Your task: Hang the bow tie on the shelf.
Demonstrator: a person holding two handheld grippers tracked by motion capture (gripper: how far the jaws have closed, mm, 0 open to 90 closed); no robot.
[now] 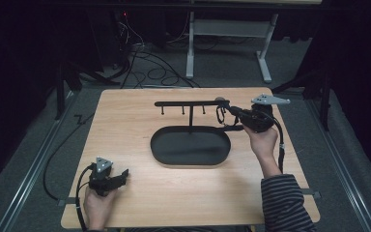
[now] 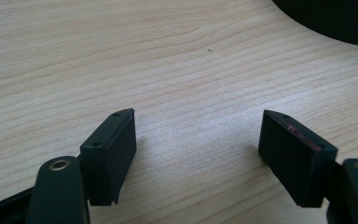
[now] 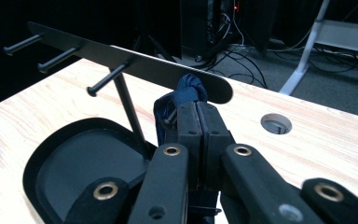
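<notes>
Right gripper (image 3: 198, 121) pinching blue cord (image 3: 191, 88), loop dangling vertically

This looks like a lab or recording studio rather than a home. Black drapes (image 1: 24, 53) wall off the dark space on both sides. A plain wooden bench (image 1: 125, 121) stands alone on grey carpet (image 1: 222, 72), with metal rails (image 1: 36, 164) running along the floor beside it. Loose cables (image 1: 149, 65) snake behind it toward electronics showing a small red light (image 1: 124, 14). A white-legged frame (image 1: 227, 29) stands farther back.
</notes>
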